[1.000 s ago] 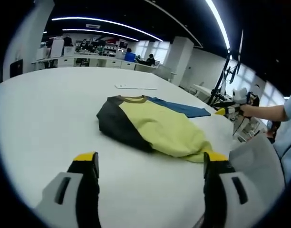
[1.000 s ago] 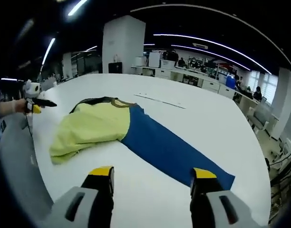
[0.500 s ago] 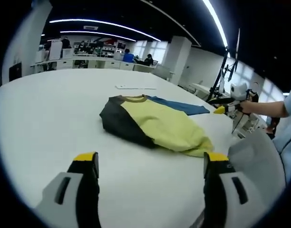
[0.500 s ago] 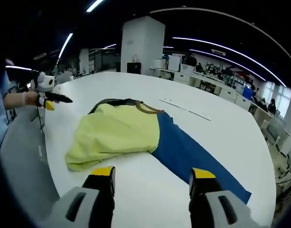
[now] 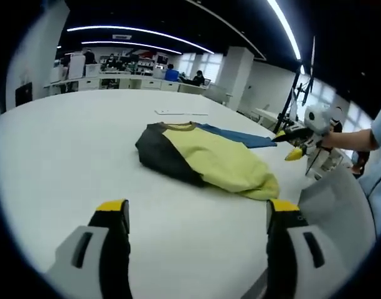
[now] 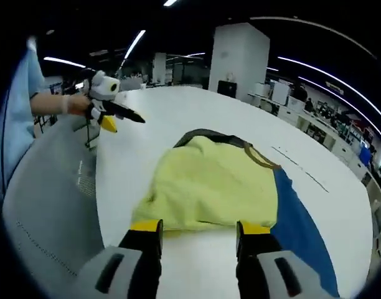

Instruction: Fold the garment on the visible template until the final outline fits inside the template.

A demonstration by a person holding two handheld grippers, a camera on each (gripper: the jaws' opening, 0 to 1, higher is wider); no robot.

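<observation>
A garment lies flat on the white table [image 5: 66,156]: yellow-green body [image 5: 221,162], dark side [image 5: 159,152], blue part [image 5: 240,136] behind. My left gripper [image 5: 197,218] is open and low over bare table, well short of the garment. The right gripper [image 5: 296,140], held in a hand, hangs past the garment's far right end. In the right gripper view the yellow body [image 6: 215,187] and blue part [image 6: 302,224] spread just beyond my open right gripper [image 6: 200,232], whose fingertips [image 6: 147,227] reach the yellow hem with nothing between them. The left gripper [image 6: 109,109] shows at upper left.
A thin pale marking [image 5: 181,113] lies on the table behind the garment, also a faint line [image 6: 299,168]. A grey surface [image 5: 337,212] borders the table's near edge. The person's light-blue sleeve [image 6: 22,106] is at the left. Desks and people stand far behind.
The right gripper has come closer to the yellow hem and swung towards the garment's yellow end. The left gripper has barely moved. The garment lies as before.
</observation>
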